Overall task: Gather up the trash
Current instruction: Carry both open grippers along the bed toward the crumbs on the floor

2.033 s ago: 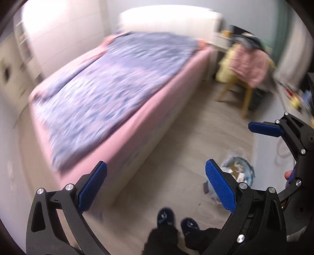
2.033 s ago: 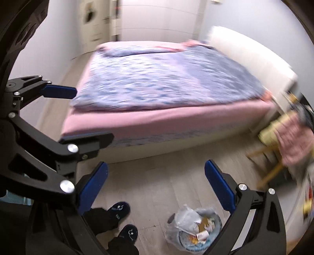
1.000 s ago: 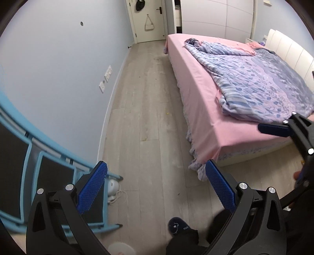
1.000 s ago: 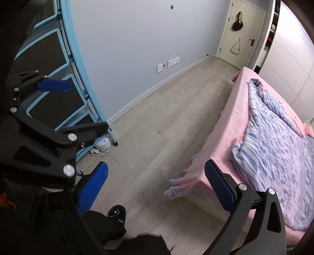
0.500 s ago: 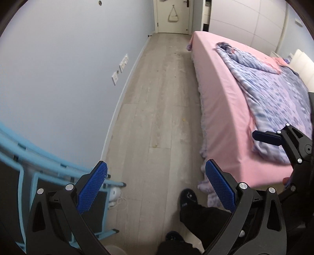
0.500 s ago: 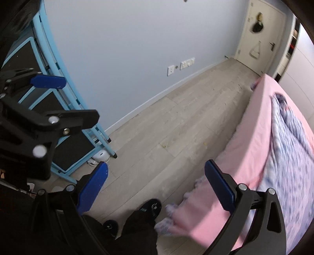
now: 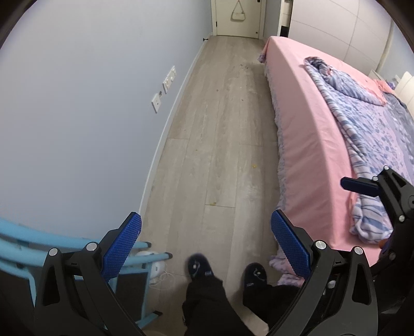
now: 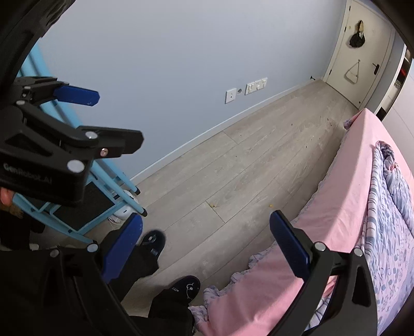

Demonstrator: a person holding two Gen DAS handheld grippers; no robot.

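My left gripper (image 7: 206,232) is open and empty, held above the wood floor between the wall and the bed. My right gripper (image 8: 205,230) is open and empty beside it; its blue finger also shows in the left wrist view (image 7: 358,186). Small yellow crumbs of litter (image 7: 254,166) lie on the floor, with more specks (image 7: 214,203) nearer me and dark bits (image 7: 244,66) far down the corridor. In the right wrist view yellow crumbs (image 8: 271,205) lie near the bed's edge. No trash bin or bag is in view.
A pink bed (image 7: 305,134) with a purple patterned duvet (image 7: 375,124) fills the right side. A blue metal rack (image 7: 134,258) stands at the left by the wall, a white device and cable (image 7: 157,268) under it. A closed door (image 7: 239,18) ends the corridor. My slippered feet (image 7: 198,263) are below.
The view has swung from the trash bag and chair side of the bed round to the corridor by the wall, then advanced along it. Both grippers stayed open.
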